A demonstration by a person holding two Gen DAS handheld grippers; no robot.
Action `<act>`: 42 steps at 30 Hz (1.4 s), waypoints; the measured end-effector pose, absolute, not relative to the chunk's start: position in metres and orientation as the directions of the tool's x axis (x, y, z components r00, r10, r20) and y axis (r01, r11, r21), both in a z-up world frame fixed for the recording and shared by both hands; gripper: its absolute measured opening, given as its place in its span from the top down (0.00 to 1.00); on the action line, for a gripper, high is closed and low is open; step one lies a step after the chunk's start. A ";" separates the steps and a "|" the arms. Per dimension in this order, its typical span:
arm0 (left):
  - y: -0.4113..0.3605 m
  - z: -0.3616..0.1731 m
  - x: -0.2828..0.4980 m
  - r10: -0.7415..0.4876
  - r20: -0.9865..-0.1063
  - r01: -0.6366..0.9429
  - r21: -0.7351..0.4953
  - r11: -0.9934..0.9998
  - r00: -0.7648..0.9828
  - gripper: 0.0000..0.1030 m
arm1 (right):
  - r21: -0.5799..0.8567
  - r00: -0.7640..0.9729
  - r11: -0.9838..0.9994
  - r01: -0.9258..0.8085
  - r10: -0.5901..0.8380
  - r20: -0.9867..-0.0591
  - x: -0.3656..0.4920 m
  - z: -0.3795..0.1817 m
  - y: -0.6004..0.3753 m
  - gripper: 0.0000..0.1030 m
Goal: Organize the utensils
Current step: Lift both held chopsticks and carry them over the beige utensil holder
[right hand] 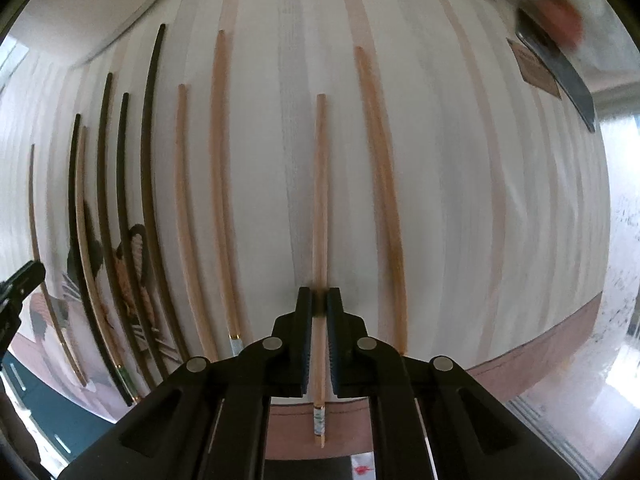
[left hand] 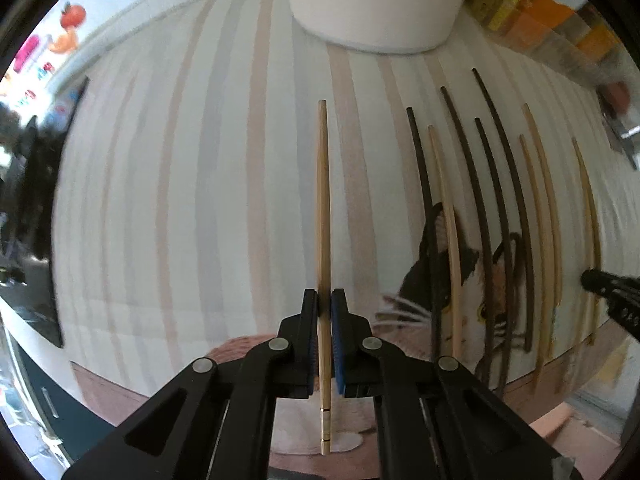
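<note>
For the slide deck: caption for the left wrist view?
Left tongs shut on a light chopstick above the striped cloth, white container ahead, more chopsticks laid out to the right.

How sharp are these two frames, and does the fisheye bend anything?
Left wrist: held chopstick sharp; chopsticks on the mat bow outward; edges smeared. Right wrist: softer overall, held chopstick slightly blurred, top-right corner motion-smeared, dark chopsticks curved by distortion.

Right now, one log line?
left gripper: shut on light chopstick | right gripper: shut on wooden chopstick | rest on striped mat
</note>
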State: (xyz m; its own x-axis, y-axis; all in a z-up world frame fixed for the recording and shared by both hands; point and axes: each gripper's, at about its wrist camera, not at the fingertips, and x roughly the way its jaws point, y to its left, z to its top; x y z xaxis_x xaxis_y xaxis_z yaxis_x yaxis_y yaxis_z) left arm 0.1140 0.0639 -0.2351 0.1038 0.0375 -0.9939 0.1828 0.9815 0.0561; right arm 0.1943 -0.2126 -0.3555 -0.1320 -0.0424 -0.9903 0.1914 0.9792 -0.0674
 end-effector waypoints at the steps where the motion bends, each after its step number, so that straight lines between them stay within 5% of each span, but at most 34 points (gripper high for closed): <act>1: 0.064 -0.232 0.108 0.038 -0.993 0.186 0.058 0.981 0.107 0.96 | -0.068 -0.124 0.980 0.187 -0.045 -0.991 0.192 -0.352 -0.213 0.93; 20: 0.091 -0.083 0.015 -0.047 -0.936 0.101 -0.012 0.995 0.350 0.96 | 0.056 0.129 0.992 0.115 0.041 -0.991 0.135 -0.237 -0.205 0.93; 33: 0.089 0.041 0.097 -0.209 -0.795 0.162 -0.140 0.977 0.570 0.96 | 0.172 0.395 0.983 0.064 0.133 -0.909 0.202 -0.140 -0.182 0.93; 42: 0.078 0.079 0.197 -0.262 -0.710 0.207 -0.165 0.964 0.654 0.96 | 0.175 0.590 0.978 0.113 0.076 -0.804 0.291 -0.065 -0.169 0.93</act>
